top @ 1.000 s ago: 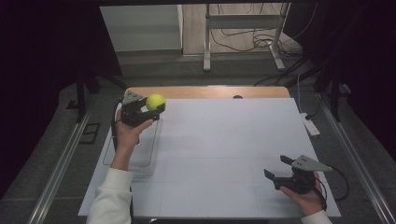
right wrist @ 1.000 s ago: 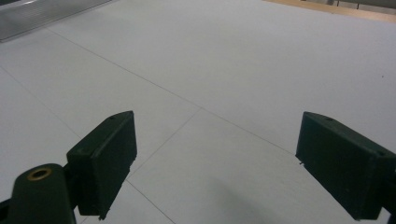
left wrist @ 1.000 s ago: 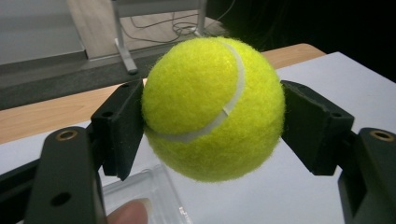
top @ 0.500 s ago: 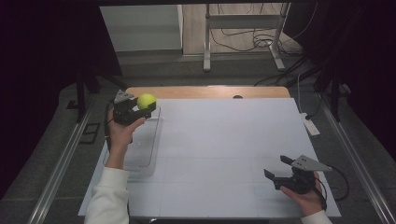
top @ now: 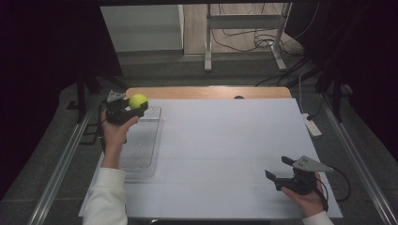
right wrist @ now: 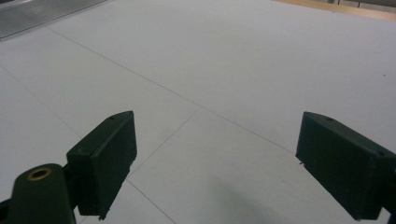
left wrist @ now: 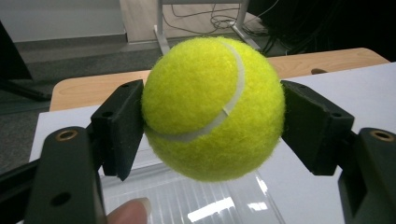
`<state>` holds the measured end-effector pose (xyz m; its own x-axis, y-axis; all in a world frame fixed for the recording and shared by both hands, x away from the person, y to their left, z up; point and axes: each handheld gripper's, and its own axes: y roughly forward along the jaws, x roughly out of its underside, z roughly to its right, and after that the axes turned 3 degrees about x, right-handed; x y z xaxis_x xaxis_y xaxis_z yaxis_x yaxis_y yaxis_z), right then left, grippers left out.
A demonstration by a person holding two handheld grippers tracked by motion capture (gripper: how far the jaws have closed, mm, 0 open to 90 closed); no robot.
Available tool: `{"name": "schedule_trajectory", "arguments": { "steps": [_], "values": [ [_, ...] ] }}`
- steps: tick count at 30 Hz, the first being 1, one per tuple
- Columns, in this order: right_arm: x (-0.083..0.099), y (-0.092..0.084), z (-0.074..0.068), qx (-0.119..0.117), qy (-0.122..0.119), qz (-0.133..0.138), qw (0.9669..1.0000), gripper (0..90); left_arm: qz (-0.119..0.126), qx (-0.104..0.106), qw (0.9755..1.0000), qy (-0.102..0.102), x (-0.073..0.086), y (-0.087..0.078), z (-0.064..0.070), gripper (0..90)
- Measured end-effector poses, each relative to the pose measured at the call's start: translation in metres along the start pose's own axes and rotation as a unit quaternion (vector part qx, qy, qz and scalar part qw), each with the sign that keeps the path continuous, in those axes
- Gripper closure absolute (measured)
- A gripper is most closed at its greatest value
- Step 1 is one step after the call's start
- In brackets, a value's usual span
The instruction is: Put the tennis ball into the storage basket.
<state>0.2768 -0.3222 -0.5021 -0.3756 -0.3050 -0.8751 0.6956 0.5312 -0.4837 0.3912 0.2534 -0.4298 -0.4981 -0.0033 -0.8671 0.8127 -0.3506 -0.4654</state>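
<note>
A yellow-green tennis ball is held in the air at the table's far left, with my left gripper shut on it. In the left gripper view the ball sits squeezed between both black pads, over a clear plastic tray. That tray lies along the left side of the white table sheet. Near the front right edge, my right gripper rests low over the sheet, open with nothing between its pads.
A bare wooden strip runs along the table's far edge. A white power strip lies at the right edge. Metal rails flank the table, and a metal stand with cables is on the floor beyond.
My left gripper has carried the ball farther left and slightly away, toward the tray's far end. The right gripper has stayed still.
</note>
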Motion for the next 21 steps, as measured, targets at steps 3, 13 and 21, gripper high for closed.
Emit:
{"name": "schedule_trajectory", "arguments": {
  "steps": [3,13,21],
  "values": [
    [0.0,0.0,0.0,0.0,0.0,0.0,1.0,12.9,-0.001,0.002,1.0,-0.006,0.001,0.0,-0.003,27.7],
    [0.0,0.001,0.0,-0.001,0.0,-0.001,1.0,12.9,-0.01,-0.012,0.9998,-0.015,0.005,0.003,-0.015,27.8],
    [0.0,0.001,0.0,0.0,-0.001,-0.002,1.0,12.8,-0.026,-0.027,0.9992,-0.014,0.008,0.008,-0.02,27.8]
  ]
}}
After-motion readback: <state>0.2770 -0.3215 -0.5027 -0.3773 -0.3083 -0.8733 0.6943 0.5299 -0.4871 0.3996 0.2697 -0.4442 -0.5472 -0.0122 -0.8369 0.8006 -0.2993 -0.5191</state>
